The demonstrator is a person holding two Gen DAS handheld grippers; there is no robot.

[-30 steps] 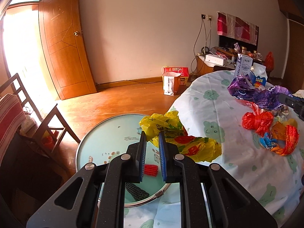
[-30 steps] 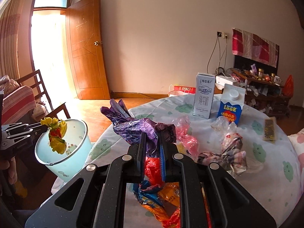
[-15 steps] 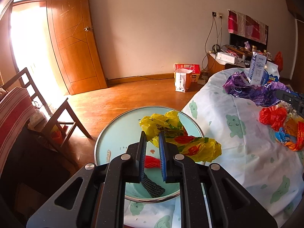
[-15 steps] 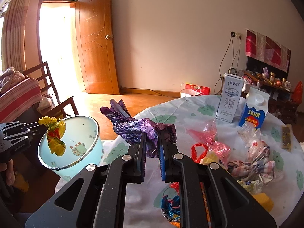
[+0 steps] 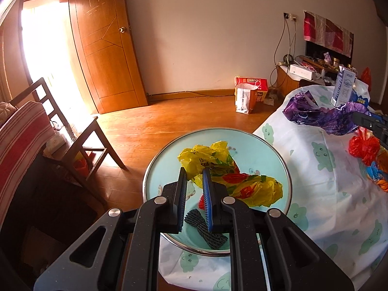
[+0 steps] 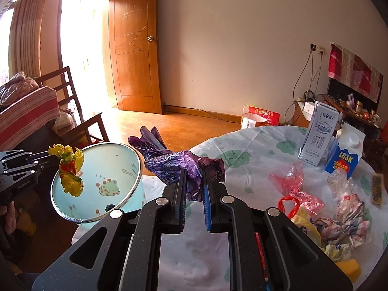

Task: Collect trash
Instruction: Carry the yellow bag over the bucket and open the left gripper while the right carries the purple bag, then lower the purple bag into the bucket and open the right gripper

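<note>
My left gripper (image 5: 194, 173) is shut on a crumpled yellow plastic bag (image 5: 225, 169) and holds it over the light blue bin (image 5: 266, 143) beside the table. The bin (image 6: 126, 155) holds a red scrap (image 5: 201, 200) and a dark mesh piece (image 5: 206, 230). My right gripper (image 6: 194, 172) is shut on a purple plastic bag (image 6: 169, 160) and holds it above the table's left edge, next to the bin. The yellow bag (image 6: 69, 169) and left gripper (image 6: 52, 156) show in the right wrist view.
On the round table (image 6: 242, 160) lie a red bag (image 6: 291, 203), pink and clear wrappers (image 6: 288, 179), crumpled cloth (image 6: 346, 223), a milk carton (image 6: 320, 133) and a blue carton (image 6: 344, 155). A wooden chair (image 5: 80, 135) stands left; paper bags (image 5: 245, 94) on the floor.
Both grippers have moved left with their bags. The yellow bag now hangs over the middle of the bin. The purple bag has come off the trash pile to the table's edge.
</note>
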